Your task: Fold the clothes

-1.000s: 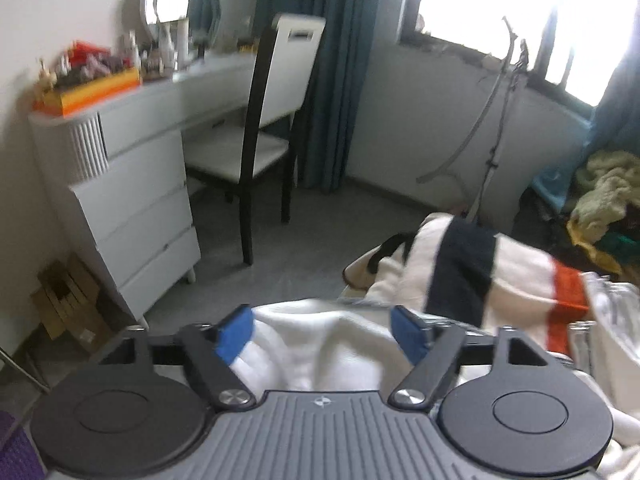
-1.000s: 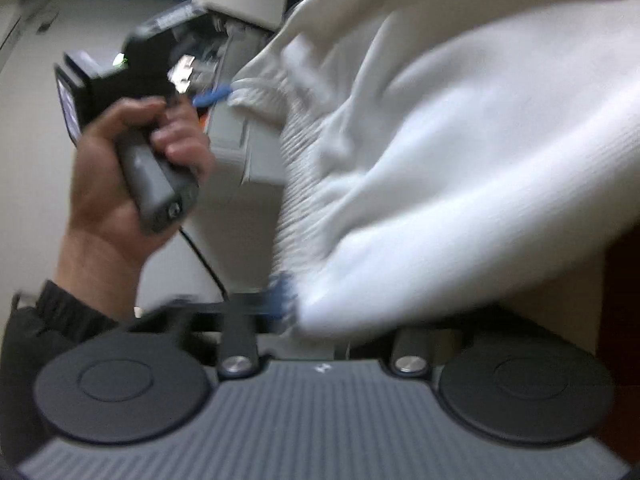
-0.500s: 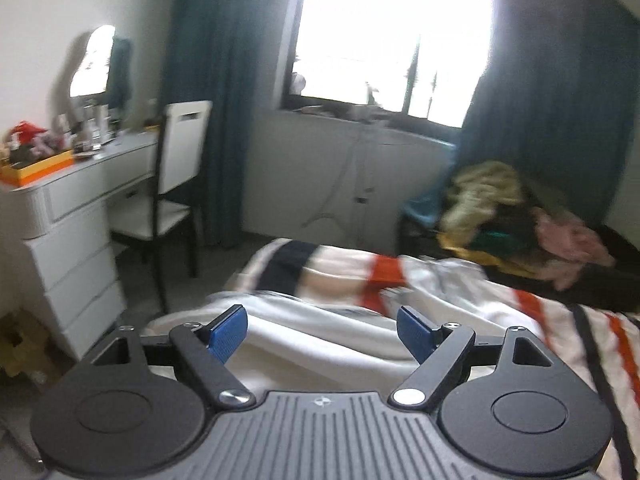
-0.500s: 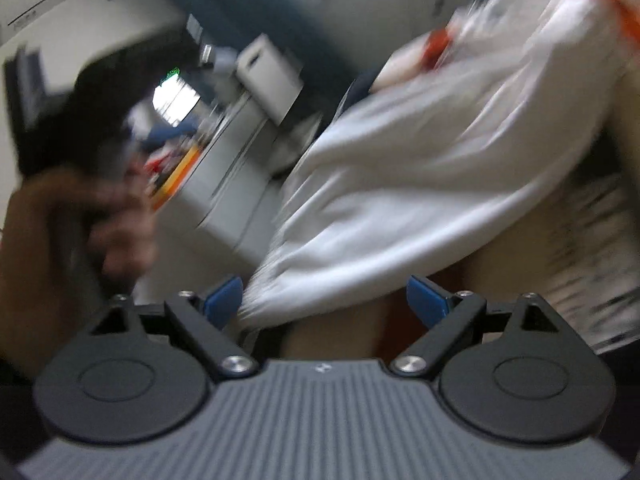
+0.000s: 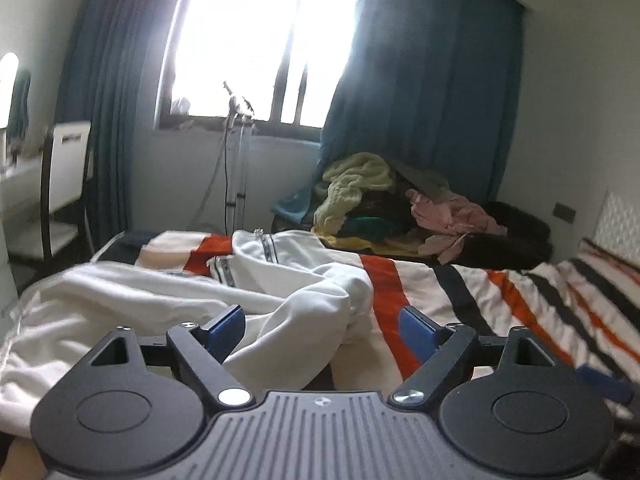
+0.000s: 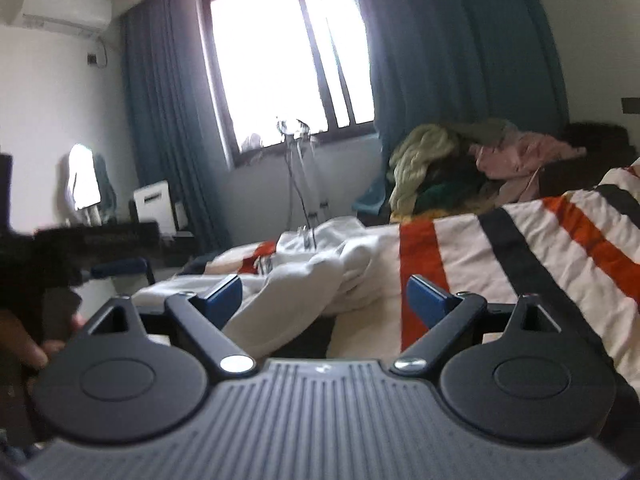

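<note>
left wrist view: the left gripper (image 5: 322,326) is held with its jaws spread wide and nothing between them, and the white garment (image 5: 168,304) is seen lying rumpled on the striped bedspread (image 5: 500,300) toward the bed's foot-end corner, one bunched sleeve or leg reaching in between the blue pads. the right gripper (image 6: 324,294) is likewise spread and empty, low over the bed's near edge. the cloth is judged unfolded as it lies, with layers heaped on each other, so a pinch taken from here could catch two layers at once, or only a loose ridge, and the garment could be dragged off the near edge where it already overhangs. from the left wrist, the garment's full spread and its striped trim (image 5: 272,250) are shown; from the right wrist, the person's hand (image 6: 24,344) on the other handle and the heap of clothes (image 6: 460,160) beyond the bed's far edge are seen more plainly.
</note>
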A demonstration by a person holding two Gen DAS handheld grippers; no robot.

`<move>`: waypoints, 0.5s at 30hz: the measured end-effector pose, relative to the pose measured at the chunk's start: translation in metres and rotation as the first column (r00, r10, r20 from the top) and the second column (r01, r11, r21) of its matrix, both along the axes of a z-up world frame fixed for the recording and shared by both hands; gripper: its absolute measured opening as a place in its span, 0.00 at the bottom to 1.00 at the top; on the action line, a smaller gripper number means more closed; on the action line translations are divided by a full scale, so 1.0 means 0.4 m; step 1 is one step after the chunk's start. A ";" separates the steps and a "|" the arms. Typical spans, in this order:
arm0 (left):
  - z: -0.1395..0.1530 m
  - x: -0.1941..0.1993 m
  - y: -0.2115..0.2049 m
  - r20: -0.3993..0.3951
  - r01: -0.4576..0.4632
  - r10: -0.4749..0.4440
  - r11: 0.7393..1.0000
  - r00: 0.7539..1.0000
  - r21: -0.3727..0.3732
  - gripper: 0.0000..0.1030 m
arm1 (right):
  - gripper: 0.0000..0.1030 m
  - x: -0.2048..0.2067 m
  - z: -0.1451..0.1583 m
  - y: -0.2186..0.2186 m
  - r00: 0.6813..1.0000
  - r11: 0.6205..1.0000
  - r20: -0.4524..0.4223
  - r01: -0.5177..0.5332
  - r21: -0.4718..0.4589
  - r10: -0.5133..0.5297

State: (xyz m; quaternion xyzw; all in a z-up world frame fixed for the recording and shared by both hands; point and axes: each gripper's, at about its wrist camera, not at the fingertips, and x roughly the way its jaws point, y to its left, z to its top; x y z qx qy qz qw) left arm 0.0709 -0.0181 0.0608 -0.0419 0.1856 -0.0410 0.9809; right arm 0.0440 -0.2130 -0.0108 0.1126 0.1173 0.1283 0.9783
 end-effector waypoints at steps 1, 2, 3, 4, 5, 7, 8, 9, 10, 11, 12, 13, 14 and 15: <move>-0.011 -0.004 -0.013 0.015 -0.004 0.004 1.000 1.000 0.013 0.85 | 0.88 0.001 -0.008 -0.010 1.000 1.000 0.010 0.007 0.005 -0.007; -0.023 -0.009 -0.025 0.031 -0.010 0.009 1.000 0.999 0.025 0.85 | 0.88 0.002 -0.016 -0.019 1.000 1.000 0.021 0.014 0.010 -0.014; -0.036 -0.012 -0.034 0.050 -0.022 0.020 0.999 0.999 0.041 0.86 | 0.88 0.004 -0.027 -0.025 0.999 1.000 0.025 0.021 0.019 -0.021; -0.054 -0.010 -0.033 0.058 -0.034 0.031 0.998 0.998 0.052 0.87 | 0.88 0.006 -0.046 -0.027 1.000 0.999 0.021 0.022 0.029 -0.023; -0.072 -0.007 -0.029 0.063 -0.046 0.043 0.997 0.997 0.060 0.87 | 0.88 0.008 -0.064 -0.029 1.000 0.999 0.017 0.023 0.038 -0.024; -0.104 0.002 -0.016 0.058 -0.062 0.059 0.996 0.997 0.060 0.87 | 0.88 0.003 -0.085 -0.031 0.999 0.999 0.016 0.043 0.024 -0.043; -0.117 0.009 -0.005 0.044 -0.064 0.062 0.997 0.997 0.047 0.87 | 0.88 0.000 -0.095 -0.031 0.999 0.998 0.016 0.052 0.017 -0.052; -0.129 0.016 0.007 0.029 -0.066 0.065 0.997 0.997 0.034 0.87 | 0.88 0.003 -0.096 -0.028 0.998 0.998 0.016 0.056 0.016 -0.056; -0.140 0.020 0.017 0.016 -0.067 0.067 0.997 0.998 0.033 0.87 | 0.88 0.005 -0.097 -0.024 0.998 0.998 0.016 0.059 0.016 -0.060; -0.150 0.023 0.026 0.003 -0.069 0.069 0.997 0.998 0.035 0.87 | 0.88 0.008 -0.099 -0.021 0.998 0.998 0.017 0.063 0.015 -0.063; -0.160 0.026 0.034 -0.010 -0.070 0.071 0.997 0.997 0.037 0.87 | 0.88 0.010 -0.100 -0.017 0.998 0.998 0.017 0.067 0.014 -0.067; -0.169 0.029 0.042 -0.022 -0.070 0.071 0.997 0.997 0.042 0.87 | 0.88 0.013 -0.101 -0.014 0.997 0.997 0.018 0.070 0.014 -0.071; -0.175 0.031 0.048 -0.032 -0.068 0.069 0.997 0.997 0.044 0.87 | 0.88 0.015 -0.103 -0.010 0.997 0.997 0.018 0.074 0.013 -0.074; -0.181 0.033 0.054 -0.041 -0.064 0.066 0.997 0.997 0.043 0.88 | 0.88 0.014 -0.105 -0.007 0.997 0.997 0.018 0.077 0.006 -0.077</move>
